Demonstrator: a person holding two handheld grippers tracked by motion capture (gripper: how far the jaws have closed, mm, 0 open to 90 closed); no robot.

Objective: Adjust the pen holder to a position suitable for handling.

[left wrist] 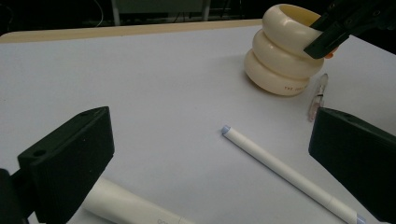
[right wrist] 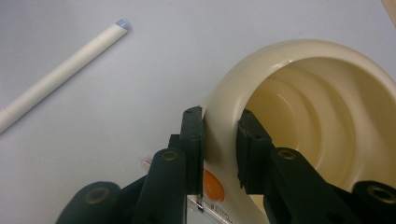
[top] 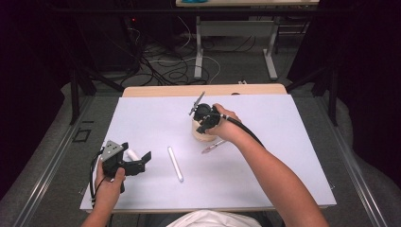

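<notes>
R hand-held gripper (right wrist: 219, 144) clamped on cream holder (right wrist: 299, 116) rim — L hand-held gripper (left wrist: 210, 163) apart, prob. empty.

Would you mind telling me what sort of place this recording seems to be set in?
Probably a lab or recording workspace: a white-topped table ringed by dark curtains, loose cables across the floor, and another desk frame behind.

Left gripper (left wrist: 205, 163) jaws spread wide over the white sheet (left wrist: 154, 84); white pen (left wrist: 285, 172) lies between them, white tube (left wrist: 130, 207) under the left jaw. Cream ribbed holder (left wrist: 280, 60) stands upright beyond, other gripper (left wrist: 336, 32) at its rim, thin clear pen (left wrist: 317, 95) just beside its base.
</notes>
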